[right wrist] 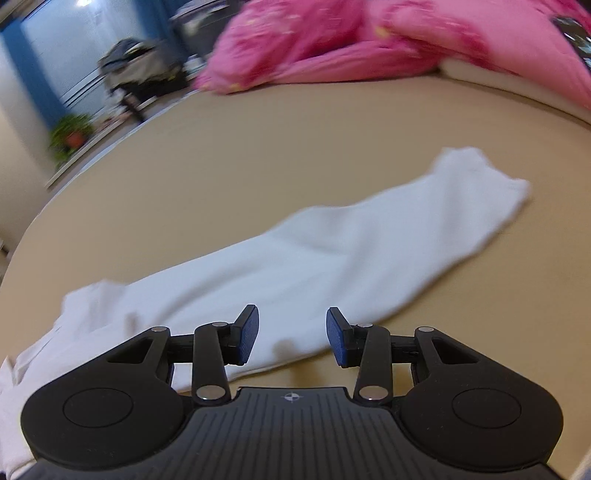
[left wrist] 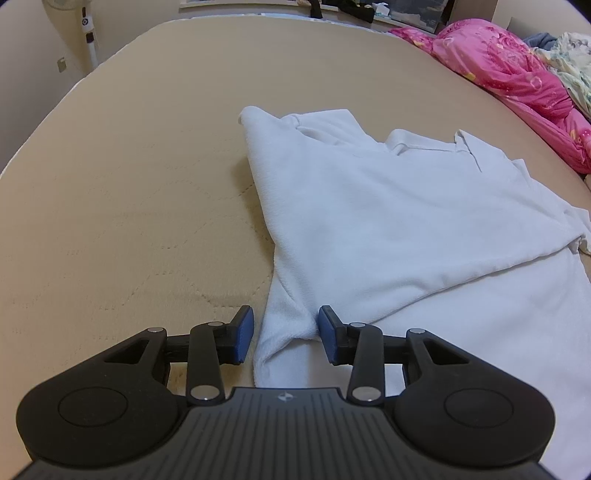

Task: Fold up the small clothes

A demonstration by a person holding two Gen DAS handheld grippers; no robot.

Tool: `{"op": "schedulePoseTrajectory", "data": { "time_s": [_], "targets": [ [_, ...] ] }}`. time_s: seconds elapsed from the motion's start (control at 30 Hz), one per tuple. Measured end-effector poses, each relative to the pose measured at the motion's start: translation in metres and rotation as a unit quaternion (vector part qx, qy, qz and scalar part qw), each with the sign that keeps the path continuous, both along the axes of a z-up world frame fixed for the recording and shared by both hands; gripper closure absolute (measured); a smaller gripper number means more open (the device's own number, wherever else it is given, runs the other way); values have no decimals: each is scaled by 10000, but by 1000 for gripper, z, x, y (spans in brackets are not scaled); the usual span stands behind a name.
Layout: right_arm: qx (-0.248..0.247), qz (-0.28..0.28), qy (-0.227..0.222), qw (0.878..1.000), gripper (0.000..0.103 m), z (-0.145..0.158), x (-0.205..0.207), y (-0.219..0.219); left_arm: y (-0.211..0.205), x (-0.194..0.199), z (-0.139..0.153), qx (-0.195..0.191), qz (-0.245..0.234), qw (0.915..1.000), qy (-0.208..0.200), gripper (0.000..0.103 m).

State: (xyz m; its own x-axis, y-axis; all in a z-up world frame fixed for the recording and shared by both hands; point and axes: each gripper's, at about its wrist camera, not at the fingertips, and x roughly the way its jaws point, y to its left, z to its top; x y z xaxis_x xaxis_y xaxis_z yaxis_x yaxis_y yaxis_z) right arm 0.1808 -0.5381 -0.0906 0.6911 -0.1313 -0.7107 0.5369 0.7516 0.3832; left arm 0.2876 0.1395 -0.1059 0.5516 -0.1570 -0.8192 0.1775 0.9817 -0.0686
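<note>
In the left wrist view, the left gripper (left wrist: pixel 286 334) is nearest, with its jaws apart. A bunched fold of the white shirt (left wrist: pixel 388 221) lies in the gap between the blue pads (left wrist: pixel 245 334), but the pads do not press on it. The shirt lies on the tan bed (left wrist: pixel 129 184), partly folded: one side is turned over the body, and the collar is at the far end. Farther to the right, a pink quilt (left wrist: pixel 517 70) is piled at the edge of the bed. A white standing fan (left wrist: pixel 88 33) is at the far left, by the wall.

In the right wrist view, which is blurred, the right gripper (right wrist: pixel 291 338) also has its jaws apart, and nothing is clamped between them. Just beyond the pads, the white shirt (right wrist: pixel 332 251) stretches as a long band across the bed (right wrist: pixel 258 147), from lower left to upper right. Behind it the pink quilt (right wrist: pixel 351 44) lies, and a green plant (right wrist: pixel 70 133) stands at the far left.
</note>
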Motion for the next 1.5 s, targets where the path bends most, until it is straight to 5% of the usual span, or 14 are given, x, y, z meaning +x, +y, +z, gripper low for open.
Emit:
{"op": "schedulePoseTrajectory", "data": {
  "time_s": [0.23,0.47,0.63,0.73,0.9,1.0,1.1,1.23,1.3,1.4,1.5],
  "targets": [
    [774,-1167,-184,9900,60,-28,-30,-79,-5,-1,-2,73,39,10000,-34,55],
    [1231,-1902,-619,9720,60,-55,-40,-112,-6,-1,-3,97,62,9999,-75,53],
    [790,-2081,-659,9727,61,-58,-31,-98,-4,-1,-3,88,49,9999,-72,52],
    [500,-2007,-647,9762,100,-58,-20,-91,-4,0,-2,68,62,9999,-57,52],
    [-383,-2055,-584,9762,100,-26,1,-58,-3,1,-2,60,77,10000,-12,52],
    [-1310,-1396,-864,9777,100,20,28,7,-1,3,0,-1,110,9999,80,52],
    [-1943,-153,-1454,9700,100,63,50,109,3,4,3,-112,186,9996,184,53],
    [-2119,1781,-2173,9360,100,94,52,270,13,4,13,-289,369,9987,187,53],
    [-1689,2782,-2075,9225,97,88,50,339,23,4,20,-459,521,9975,141,53],
    [-979,4152,-1173,8968,80,53,47,414,40,3,29,-751,781,9941,104,53],
    [-1074,4742,-746,8707,80,34,21,440,53,2,38,-999,956,9904,65,53]
  ]
}}
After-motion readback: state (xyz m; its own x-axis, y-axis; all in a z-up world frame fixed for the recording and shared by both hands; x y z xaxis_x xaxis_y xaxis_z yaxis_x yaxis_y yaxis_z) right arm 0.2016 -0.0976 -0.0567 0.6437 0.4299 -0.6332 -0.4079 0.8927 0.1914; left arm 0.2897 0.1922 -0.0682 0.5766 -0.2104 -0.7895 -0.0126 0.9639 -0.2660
